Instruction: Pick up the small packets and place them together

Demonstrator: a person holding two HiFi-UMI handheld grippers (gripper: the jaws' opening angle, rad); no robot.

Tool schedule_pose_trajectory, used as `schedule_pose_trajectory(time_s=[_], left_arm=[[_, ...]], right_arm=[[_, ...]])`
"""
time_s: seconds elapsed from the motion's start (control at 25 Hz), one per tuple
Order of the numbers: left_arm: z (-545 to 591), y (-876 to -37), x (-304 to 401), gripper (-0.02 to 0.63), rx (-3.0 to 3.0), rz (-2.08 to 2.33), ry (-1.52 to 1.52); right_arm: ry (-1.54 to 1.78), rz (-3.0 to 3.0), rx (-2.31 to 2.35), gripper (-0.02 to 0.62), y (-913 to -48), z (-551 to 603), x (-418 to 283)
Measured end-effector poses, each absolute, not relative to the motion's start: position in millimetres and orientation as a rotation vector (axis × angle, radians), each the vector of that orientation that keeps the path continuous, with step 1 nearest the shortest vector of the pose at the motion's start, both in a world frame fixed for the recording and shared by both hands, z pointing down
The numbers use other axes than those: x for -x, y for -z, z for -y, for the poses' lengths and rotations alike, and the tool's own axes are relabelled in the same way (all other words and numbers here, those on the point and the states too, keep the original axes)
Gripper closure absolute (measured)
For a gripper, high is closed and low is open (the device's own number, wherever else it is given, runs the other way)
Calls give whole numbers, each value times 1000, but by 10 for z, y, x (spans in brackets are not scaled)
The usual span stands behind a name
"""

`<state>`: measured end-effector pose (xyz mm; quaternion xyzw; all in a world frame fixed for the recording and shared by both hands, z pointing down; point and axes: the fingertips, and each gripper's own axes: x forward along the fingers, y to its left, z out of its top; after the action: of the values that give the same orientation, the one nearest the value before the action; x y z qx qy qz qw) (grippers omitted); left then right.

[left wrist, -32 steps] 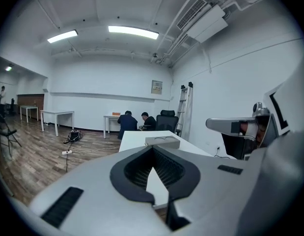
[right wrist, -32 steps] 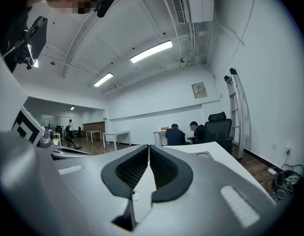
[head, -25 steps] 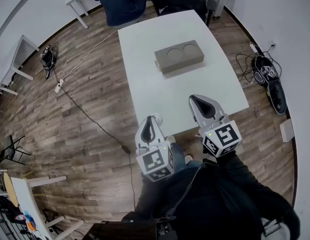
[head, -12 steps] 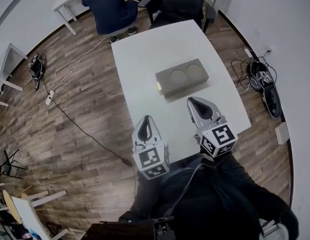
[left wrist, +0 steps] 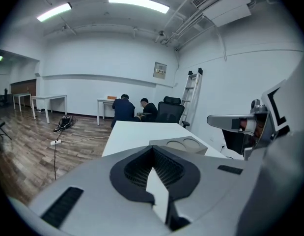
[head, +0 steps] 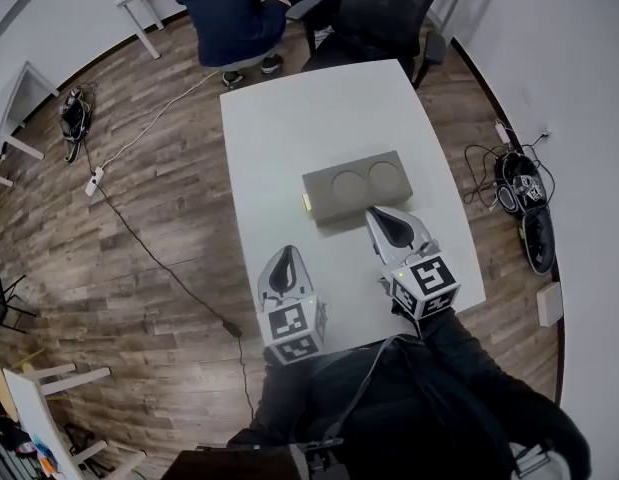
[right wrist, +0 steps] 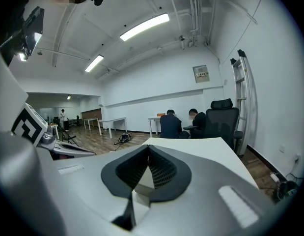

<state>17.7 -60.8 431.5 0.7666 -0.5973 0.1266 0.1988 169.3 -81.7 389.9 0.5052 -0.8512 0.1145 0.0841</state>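
No small packets show in any view. On the white table (head: pixel 289 128) lies a grey box (head: pixel 354 186) with two round recesses in its top; it also appears in the left gripper view as the grey box (left wrist: pixel 179 145). A small yellowish tab (head: pixel 307 203) sits at the box's left end. My right gripper (head: pixel 381 215) hovers at the box's near edge, jaws shut and empty. Over the table's near left part, my left gripper (head: pixel 286 258) is shut with nothing in it. Each gripper view shows its jaws meeting at a point: left gripper (left wrist: pixel 152 149), right gripper (right wrist: pixel 148 149).
A black office chair (head: pixel 384 13) stands at the table's far end, and a person in dark blue (head: pixel 224 8) sits beyond it. Cables (head: pixel 139 238) run over the wood floor at left. Shoes and cords (head: pixel 524 203) lie at right. A ladder (left wrist: pixel 193 95) leans on the wall.
Both grippers have moved forward over the table. The right one has come up to the grey box's near edge. Both stayed shut.
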Motion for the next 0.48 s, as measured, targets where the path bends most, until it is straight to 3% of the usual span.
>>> schedule_pose_trajectory(time_s=[0.28, 0.32, 0.36, 0.48], left_arm=[[951, -4741, -245, 607, -2069, 1404, -360], [997, -4816, -233, 600, -2053, 1353, -350], [1045, -4895, -229, 534, -2039, 1302, -345], [1220, -5123, -250, 526, -2006, 1178, -334]], right_arm=[[-414, 2499, -1407, 594, -4199, 1240, -1853], [-422, 2484, -1407, 594, -4251, 1288, -1859], [-429, 2469, -1410, 594, -4302, 1339, -1866], [-442, 2431, -1416, 594, -4439, 1487, -1889]])
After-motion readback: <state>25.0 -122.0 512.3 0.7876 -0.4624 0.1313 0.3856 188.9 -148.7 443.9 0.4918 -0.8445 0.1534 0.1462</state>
